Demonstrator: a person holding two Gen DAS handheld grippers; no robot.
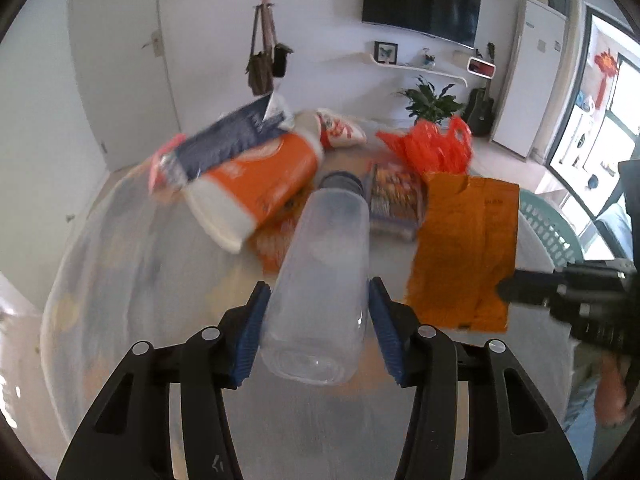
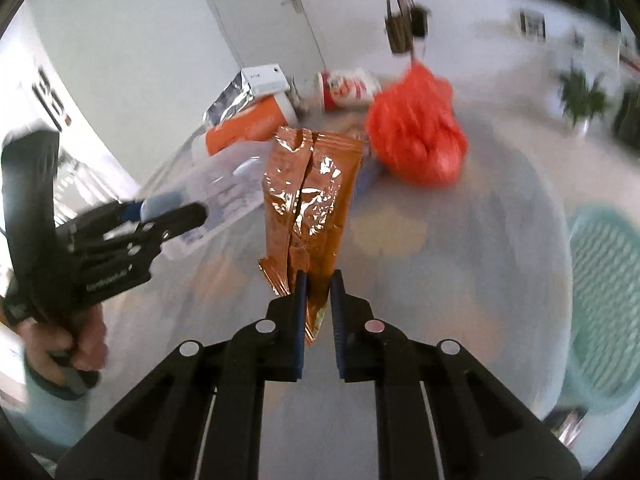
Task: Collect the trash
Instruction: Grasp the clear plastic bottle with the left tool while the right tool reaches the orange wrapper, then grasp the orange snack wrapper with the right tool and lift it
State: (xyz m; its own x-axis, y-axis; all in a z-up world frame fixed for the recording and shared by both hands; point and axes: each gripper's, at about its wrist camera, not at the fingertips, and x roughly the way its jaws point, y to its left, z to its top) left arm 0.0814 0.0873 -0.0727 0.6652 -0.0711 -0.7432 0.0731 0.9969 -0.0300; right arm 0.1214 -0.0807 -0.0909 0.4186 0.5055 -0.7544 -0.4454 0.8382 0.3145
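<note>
left gripper (image 1: 316, 320) jaws clamp bottle (image 1: 320, 280), cap pointing away | right gripper (image 2: 318, 304) jaws pinch orange wrapper (image 2: 308, 200), lengthwise away

My left gripper (image 1: 318, 322) is clamped around a bottle (image 1: 324, 272); the right gripper (image 2: 318, 300), at its 3 o'clock, pinches a wrapper (image 2: 308, 200).

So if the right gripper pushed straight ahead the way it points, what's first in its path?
The right gripper is shut on the orange wrapper. Beyond the wrapper's far end, probably the red plastic bag, slightly to the right; depth is unclear.
</note>
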